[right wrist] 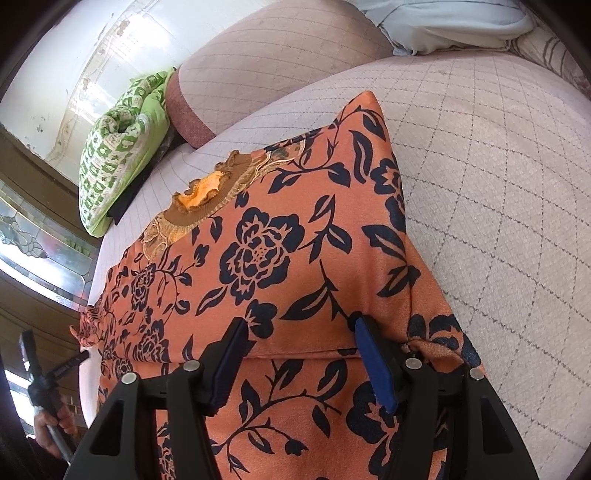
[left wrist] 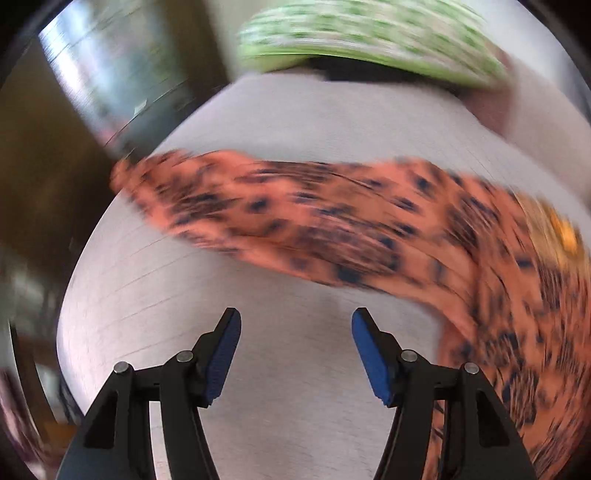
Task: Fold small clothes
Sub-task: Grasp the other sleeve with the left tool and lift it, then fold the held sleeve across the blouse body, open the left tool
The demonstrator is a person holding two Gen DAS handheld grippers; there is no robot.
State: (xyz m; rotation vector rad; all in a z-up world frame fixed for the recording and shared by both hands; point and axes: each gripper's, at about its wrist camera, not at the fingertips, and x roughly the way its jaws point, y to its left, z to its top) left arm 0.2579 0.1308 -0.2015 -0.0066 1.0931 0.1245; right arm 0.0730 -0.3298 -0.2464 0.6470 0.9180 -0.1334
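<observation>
An orange garment with a dark navy flower print [right wrist: 295, 258] lies on a pale quilted mattress [right wrist: 498, 184]. It has a gold ruffled collar [right wrist: 207, 192] toward the far left. A folded edge runs across just ahead of my right gripper [right wrist: 297, 328], which is open and hovers right over the cloth. In the blurred left wrist view the same garment [left wrist: 314, 221] stretches across the mattress [left wrist: 277, 122]. My left gripper [left wrist: 295, 321] is open and empty over bare mattress, short of the cloth. It also shows in the right wrist view [right wrist: 55, 365] at the bed's left edge.
A green and white patterned blanket [right wrist: 118, 147] is bundled at the far left end of the bed; it also shows in the left wrist view [left wrist: 362, 37]. A pinkish bolster [right wrist: 266, 70] and a pale pillow [right wrist: 450, 26] lie at the back. Dark wood furniture stands left.
</observation>
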